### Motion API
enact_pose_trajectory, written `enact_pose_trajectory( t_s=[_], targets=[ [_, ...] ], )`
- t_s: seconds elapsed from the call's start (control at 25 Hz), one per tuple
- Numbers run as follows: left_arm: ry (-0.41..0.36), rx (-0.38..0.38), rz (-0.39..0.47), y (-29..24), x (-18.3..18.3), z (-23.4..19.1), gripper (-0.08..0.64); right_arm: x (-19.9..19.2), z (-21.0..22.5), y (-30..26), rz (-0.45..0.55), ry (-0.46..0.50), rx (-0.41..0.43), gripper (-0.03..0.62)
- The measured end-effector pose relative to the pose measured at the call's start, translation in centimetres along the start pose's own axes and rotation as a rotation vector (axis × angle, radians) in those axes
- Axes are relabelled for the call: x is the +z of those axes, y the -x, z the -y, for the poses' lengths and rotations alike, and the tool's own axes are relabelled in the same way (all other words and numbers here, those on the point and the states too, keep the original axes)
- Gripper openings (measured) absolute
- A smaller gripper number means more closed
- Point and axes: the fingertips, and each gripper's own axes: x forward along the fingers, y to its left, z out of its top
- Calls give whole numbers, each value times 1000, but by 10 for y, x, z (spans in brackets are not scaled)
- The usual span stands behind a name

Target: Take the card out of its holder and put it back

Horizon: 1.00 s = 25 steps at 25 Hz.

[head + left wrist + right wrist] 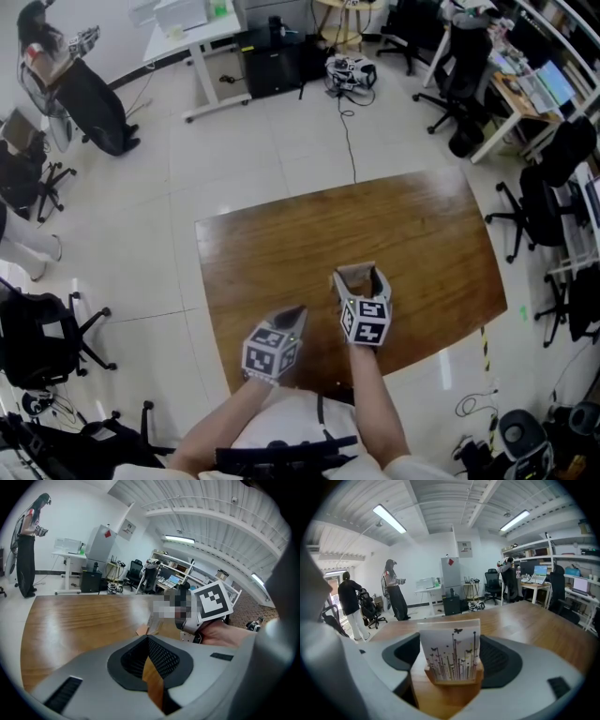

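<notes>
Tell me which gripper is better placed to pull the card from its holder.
Right. The right gripper has its jaws open on either side of the card, which stands upright in the holder. The left gripper is shut and sits off to the side of the card.

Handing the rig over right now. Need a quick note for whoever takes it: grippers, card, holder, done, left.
Left gripper: shut, empty, over the near part of the table.
Right gripper: open, fingers either side of the card; no grip visible.
Card: upright in its wooden holder on the table.
Done: can't tell whether the card has been out yet.
Left: if not, close on the card, lift it out, slot it back.
</notes>
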Motion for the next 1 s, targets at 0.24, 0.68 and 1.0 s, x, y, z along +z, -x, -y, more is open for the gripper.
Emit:
enact_pose_trajectory(
  t_s=[0.24, 0.68, 1.0],
  targets=[
    [5, 5, -7, -2, -2, -3, -9, -4, 1, -3, 6, 4, -3, 423],
    [-15, -14, 55, 12, 11, 13, -9, 61, -5, 41, 143, 76, 33, 485],
    [-66, -19, 191, 68, 28, 52, -9, 102, -27, 155, 318, 91, 62, 451]
  ],
)
